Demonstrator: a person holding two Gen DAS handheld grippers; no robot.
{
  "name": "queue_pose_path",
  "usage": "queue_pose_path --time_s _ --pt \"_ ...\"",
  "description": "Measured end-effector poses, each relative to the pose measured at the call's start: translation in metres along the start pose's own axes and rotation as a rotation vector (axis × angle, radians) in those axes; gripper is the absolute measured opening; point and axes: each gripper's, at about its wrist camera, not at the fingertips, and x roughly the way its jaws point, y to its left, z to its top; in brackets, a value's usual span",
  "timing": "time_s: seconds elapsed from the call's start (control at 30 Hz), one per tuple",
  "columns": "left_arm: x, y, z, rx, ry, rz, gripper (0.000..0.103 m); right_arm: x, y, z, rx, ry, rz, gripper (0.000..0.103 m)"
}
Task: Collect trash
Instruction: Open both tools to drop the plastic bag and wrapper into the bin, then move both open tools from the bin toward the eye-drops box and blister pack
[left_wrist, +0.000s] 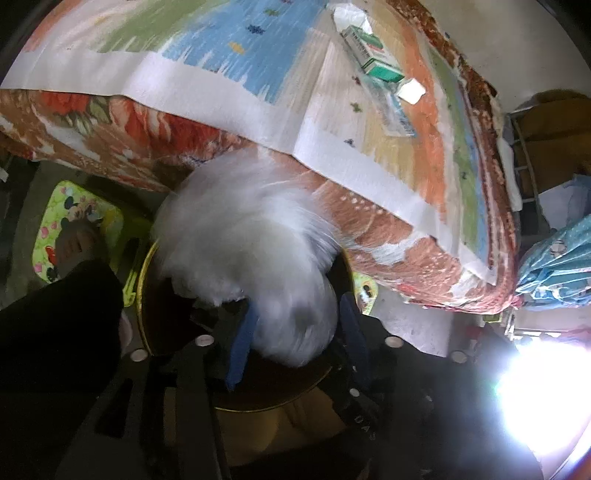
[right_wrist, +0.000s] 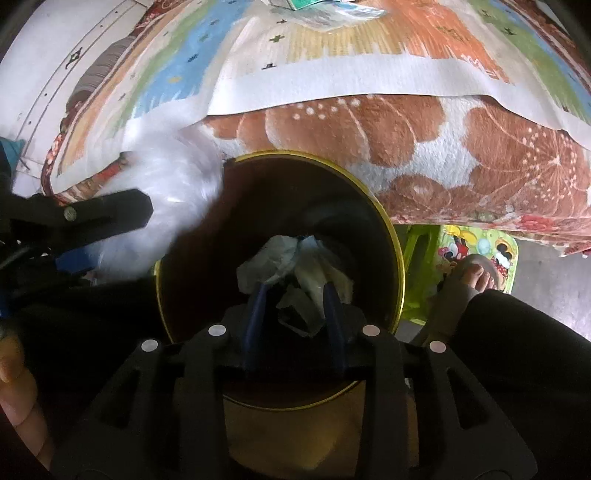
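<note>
A round dark bin with a gold rim (left_wrist: 144, 273) stands on the floor against the bed. My left gripper (left_wrist: 299, 302) hangs over its mouth with the jaws apart. A white fluffy wad of plastic (left_wrist: 243, 236) lies between its blue pads (left_wrist: 240, 343), blurred while the fingers look sharp. From the right wrist the same white wad (right_wrist: 173, 192) shows at the bin rim (right_wrist: 397, 251), beside a black left finger (right_wrist: 110, 214). My right gripper (right_wrist: 295, 286) points down into the bin, open. Crumpled white paper scraps (right_wrist: 280, 258) lie in the bin beyond its tips.
On the bed's colourful cloth (left_wrist: 229, 92) lie a green and white box (left_wrist: 373, 55), a clear wrapper (left_wrist: 397, 114) and a small white piece (left_wrist: 410, 90). A green cartoon stool (right_wrist: 480, 243) and a person's sandalled foot (right_wrist: 476, 277) are beside the bin. A blue bag (left_wrist: 554, 266) hangs at right.
</note>
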Motion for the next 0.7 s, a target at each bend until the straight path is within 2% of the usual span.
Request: queue_pose_path --time_s 0.1,0.4,0.7 --pt "-0.006 -0.001 0.000 0.006 -0.021 -0.013 0.054 -0.004 -0.001 0.000 0.006 -0.009 0.005 0.032" --pt "-0.027 -0.009 0.003 0.058 -0.089 -0.031 0.055 -0.029 0.007 0.001 -0.031 -0.095 0.010 0.039" --pt "-0.057 -0.035 0.019 0.197 -0.223 0.038 0.062 -0.072 0.012 0.013 -0.086 -0.217 0.046 0.048"
